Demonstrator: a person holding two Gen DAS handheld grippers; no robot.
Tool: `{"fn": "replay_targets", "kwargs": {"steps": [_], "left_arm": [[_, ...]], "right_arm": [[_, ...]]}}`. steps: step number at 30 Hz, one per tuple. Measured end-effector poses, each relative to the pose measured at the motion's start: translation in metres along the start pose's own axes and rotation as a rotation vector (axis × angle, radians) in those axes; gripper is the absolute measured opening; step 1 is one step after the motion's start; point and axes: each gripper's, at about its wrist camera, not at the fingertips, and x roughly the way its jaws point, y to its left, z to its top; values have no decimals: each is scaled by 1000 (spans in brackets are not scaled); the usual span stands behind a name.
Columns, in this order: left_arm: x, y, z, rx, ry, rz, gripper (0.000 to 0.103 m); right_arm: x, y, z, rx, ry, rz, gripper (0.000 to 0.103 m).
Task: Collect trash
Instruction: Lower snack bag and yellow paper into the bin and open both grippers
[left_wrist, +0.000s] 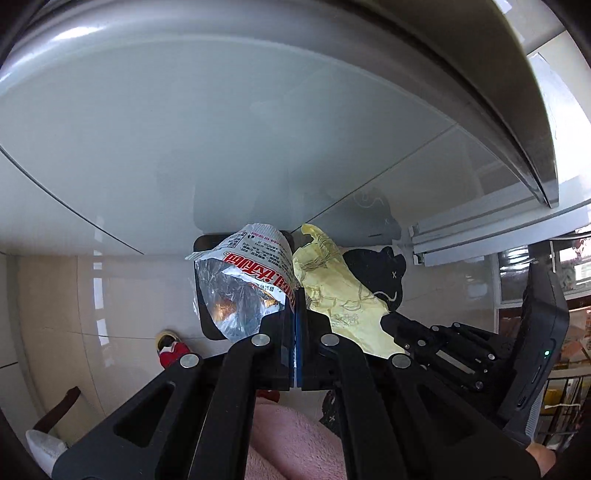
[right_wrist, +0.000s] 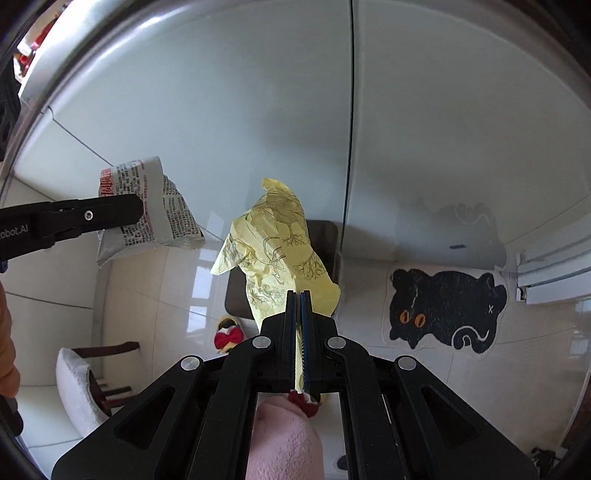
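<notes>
My left gripper (left_wrist: 296, 295) is shut on a silver snack wrapper (left_wrist: 240, 284) with red and black print, held in the air beyond the glass table edge. It also shows from the side in the right wrist view (right_wrist: 122, 214), with the wrapper (right_wrist: 162, 218) sticking out past it. My right gripper (right_wrist: 299, 295) is shut on a crumpled yellow paper (right_wrist: 277, 251) with line drawings. The yellow paper (left_wrist: 332, 288) also shows in the left wrist view, right of the wrapper. Both pieces hang above a dark bin (right_wrist: 325, 236) on the floor (right_wrist: 166, 295).
A frosted glass table top (left_wrist: 221, 129) fills the upper part of both views. A black cat-shaped mat (right_wrist: 447, 306) lies on the tiled floor at right. A chair with a white cushion (right_wrist: 77, 384) stands lower left. A red and yellow slipper (right_wrist: 229, 334) lies near the bin.
</notes>
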Motion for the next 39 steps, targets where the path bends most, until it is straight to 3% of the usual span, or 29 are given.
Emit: {"fn": "replay_targets", "kwargs": {"steps": [9, 21, 24, 25, 26, 27, 31, 32, 34, 35, 39], "left_arm": [[57, 29, 16, -58, 63, -9, 0], [93, 36, 29, -86, 121, -13, 0], [94, 36, 31, -86, 119, -8, 12], [93, 36, 31, -87, 118, -7, 17], [92, 36, 31, -89, 118, -10, 31], [92, 37, 32, -90, 114, -12, 43], [84, 35, 31, -90, 94, 2, 62], [79, 34, 31, -93, 84, 9, 72], [71, 33, 31, -95, 63, 17, 84], [65, 31, 30, -94, 55, 21, 93], [43, 25, 29, -74, 49, 65, 95]], "right_arm": [[68, -5, 14, 44, 69, 3, 4], [108, 3, 27, 36, 102, 46, 8], [111, 1, 32, 38, 107, 41, 10], [111, 0, 32, 41, 108, 45, 19], [110, -1, 32, 46, 106, 53, 33], [107, -2, 31, 51, 86, 64, 67], [97, -1, 32, 37, 67, 39, 74], [95, -1, 31, 32, 67, 31, 77], [88, -2, 30, 26, 69, 20, 98], [83, -3, 29, 29, 72, 20, 100], [57, -5, 25, 34, 77, 15, 100]]}}
